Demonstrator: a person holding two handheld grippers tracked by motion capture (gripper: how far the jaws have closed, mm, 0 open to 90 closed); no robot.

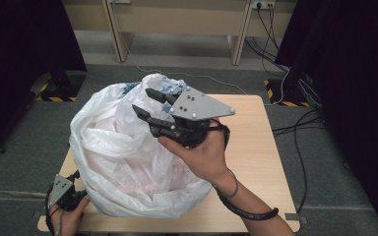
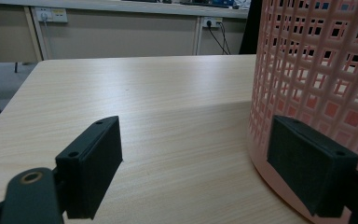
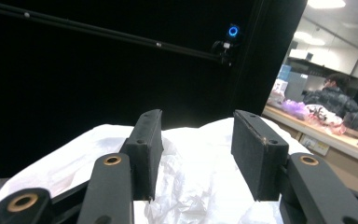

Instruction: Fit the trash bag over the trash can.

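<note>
White plastic bag point(image 1: 128, 152) was thin, translucent and heavily crinkled, billowing over a pink lattice basket point(image 2: 317, 70) that stood on the desk point(image 1: 256, 147), left of centre. Pink showed faintly through the film. The bag's mouth was bunched at the top, far side.

Right tongs point(image 1: 145, 103) were above the bag's top, hand point(image 1: 202, 155) under the body, wrist bent, jaws pointing away and left. Jaws were about half spread, a puff of bag film between them; pads were not pressing on it in the right gripper view.

Left tongs point(image 2: 196, 163) sat low at the desk's near-left corner, held level, jaws spread wide. One pad was right against the basket's wall, the other over bare desk.
</note>
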